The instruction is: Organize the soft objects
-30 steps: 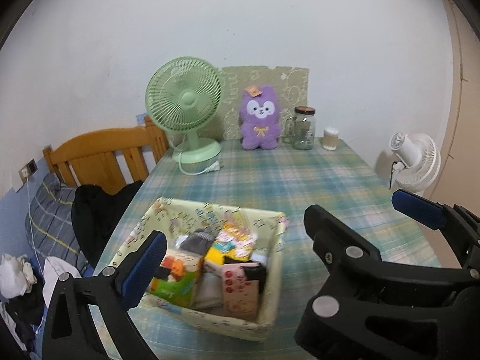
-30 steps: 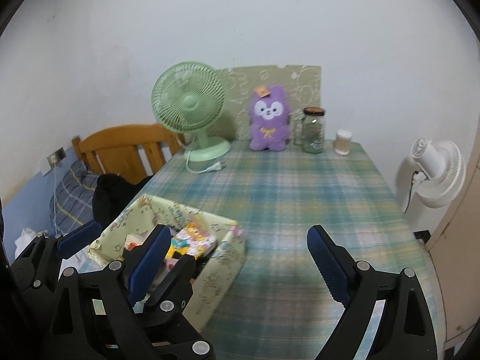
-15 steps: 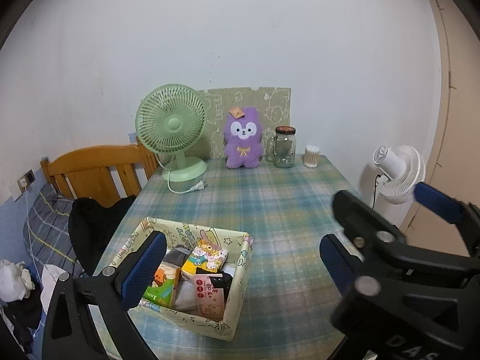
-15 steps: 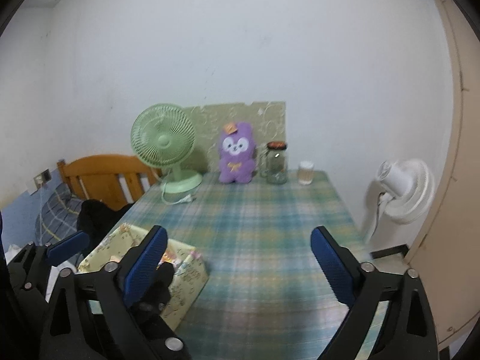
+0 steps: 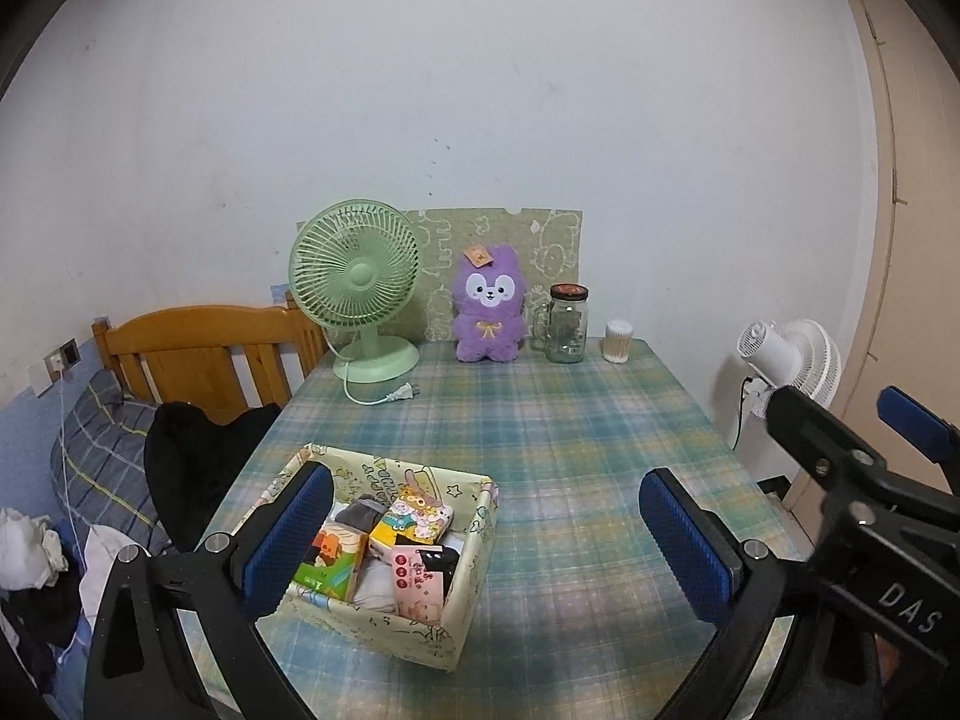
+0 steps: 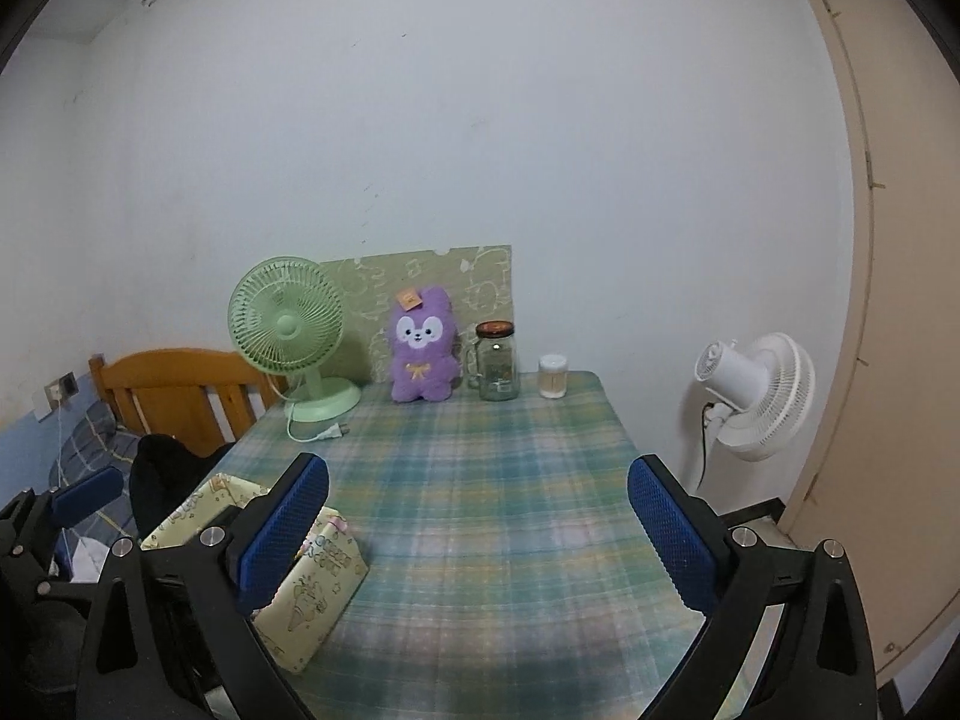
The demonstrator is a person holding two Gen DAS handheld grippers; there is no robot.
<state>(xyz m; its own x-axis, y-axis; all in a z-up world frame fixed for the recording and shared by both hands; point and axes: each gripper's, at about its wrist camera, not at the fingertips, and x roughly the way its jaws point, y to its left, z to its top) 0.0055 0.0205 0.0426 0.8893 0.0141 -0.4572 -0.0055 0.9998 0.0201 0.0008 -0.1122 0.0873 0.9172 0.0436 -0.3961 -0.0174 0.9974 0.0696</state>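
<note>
The box (image 5: pixel 384 546) of packed soft things sat at seven o'clock on the tabletop (image 5: pixel 540 420). Both the left gripper (image 5: pixel 480 546) and right gripper (image 6: pixel 474 534) stood wide and empty, the right's fingers having just been opening. Judging by this, packing looked finished; at most the purple plush toy (image 5: pixel 489 306) at twelve o'clock remained.

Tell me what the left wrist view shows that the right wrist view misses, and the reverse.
Only the left wrist view looks into the fabric box: folded soft items packed inside. It also shows the right gripper from the side.

Only the right wrist view shows the box's outer side wall, its contents hidden, and the left gripper at the left edge.

Both show the plaid table, green fan, purple plush, glass jar and white fan. Both grippers are open and empty.
</note>
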